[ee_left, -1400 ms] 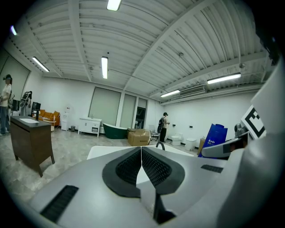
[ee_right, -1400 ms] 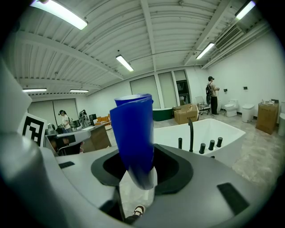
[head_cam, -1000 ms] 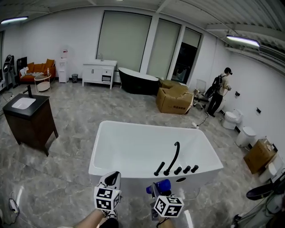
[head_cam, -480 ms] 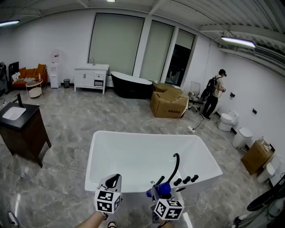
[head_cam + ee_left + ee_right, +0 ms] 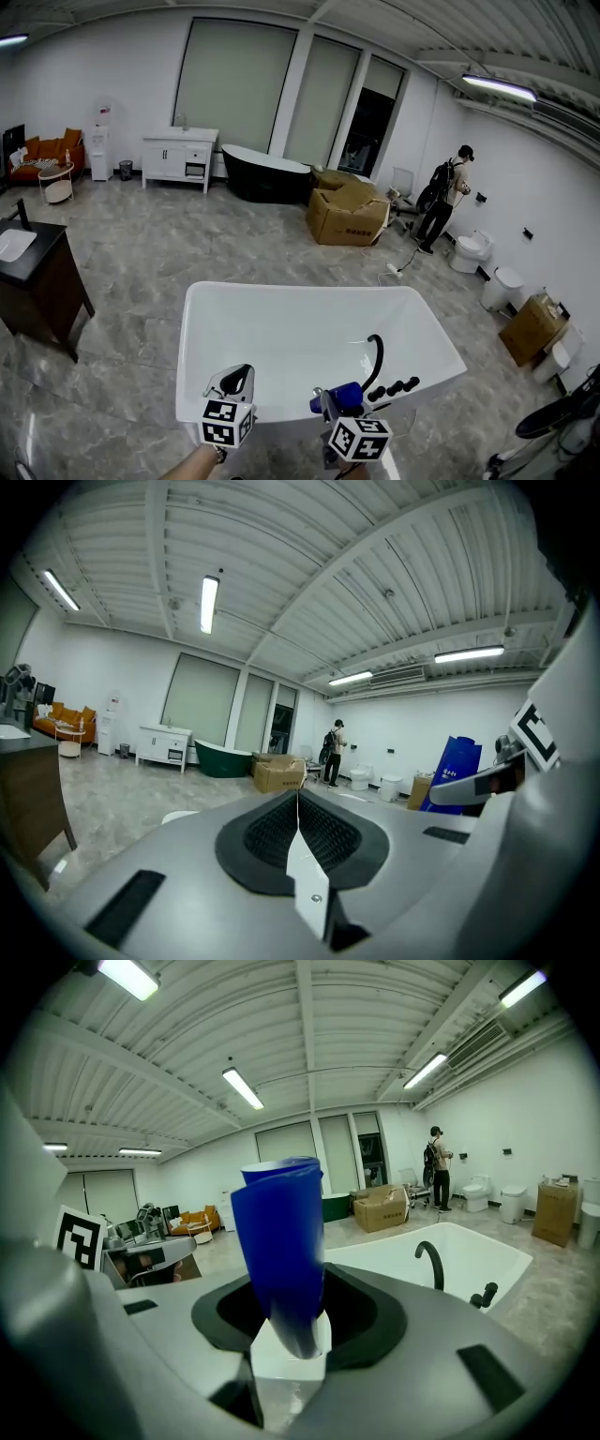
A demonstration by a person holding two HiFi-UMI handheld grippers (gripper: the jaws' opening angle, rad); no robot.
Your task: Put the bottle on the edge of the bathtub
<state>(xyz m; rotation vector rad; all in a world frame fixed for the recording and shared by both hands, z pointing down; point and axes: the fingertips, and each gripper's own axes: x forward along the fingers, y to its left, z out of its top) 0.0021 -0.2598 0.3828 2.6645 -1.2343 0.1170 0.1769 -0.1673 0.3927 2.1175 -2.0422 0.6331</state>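
Observation:
A white bathtub (image 5: 192,361) stands in the middle of the head view, with a black faucet (image 5: 376,353) and knobs on its near right rim. My right gripper (image 5: 330,403) hovers just before that near rim, shut on a blue bottle (image 5: 343,396). In the right gripper view the bottle (image 5: 279,1251) stands upright between the jaws, and the tub (image 5: 483,1252) and its faucet (image 5: 429,1262) lie to the right beyond it. My left gripper (image 5: 235,382) hangs before the tub's near left rim. Its pads (image 5: 298,829) meet with nothing between them.
A dark vanity with a sink (image 5: 33,277) stands at the left. Cardboard boxes (image 5: 349,216), a black tub (image 5: 267,175) and a white cabinet (image 5: 178,155) line the back. A person (image 5: 444,199) stands far right near toilets (image 5: 467,251).
The head view has come closer to the tub, whose near rim now lies lower in the picture. Both grippers keep their places in view; the bottle stays held.

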